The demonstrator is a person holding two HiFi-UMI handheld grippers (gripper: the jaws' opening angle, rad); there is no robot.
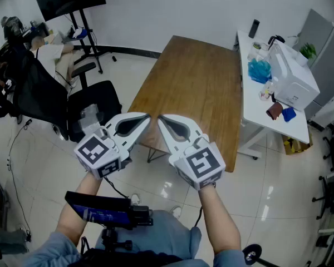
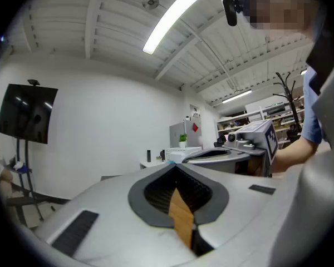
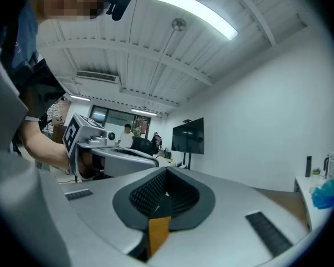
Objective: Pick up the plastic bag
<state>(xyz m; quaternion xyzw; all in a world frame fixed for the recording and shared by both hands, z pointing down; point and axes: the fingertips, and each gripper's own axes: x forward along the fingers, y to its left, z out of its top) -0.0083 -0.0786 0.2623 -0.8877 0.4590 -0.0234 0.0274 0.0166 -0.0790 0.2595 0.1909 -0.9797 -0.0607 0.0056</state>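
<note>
**A:** Head view first. Where's the bag?

**B:** My best guess is the blue crumpled thing [image 1: 260,70] on the white tabletop [image 1: 250,102] at the right, though I can't be sure it's plastic. The wooden tabletop [image 1: 195,88] ahead is bare. I'm holding the left gripper [image 1: 147,117] and right gripper [image 1: 160,118] level, side by side, well short of both tabletops.

**A:** Left gripper view?

**B:** My fingers [image 2: 156,191] are pressed together with nothing between them. No bag shows here.

**A:** Right gripper view?

**B:** Its fingers are closed and empty too. The blue thing [image 3: 324,194] sits at the far right edge.

**A:** How will it handle?

**B:** I expect it to be light, limp and slippery, so it will slump once lifted. I'd open wide, then pinch a raised fold near the top rather than the flat body.
</note>
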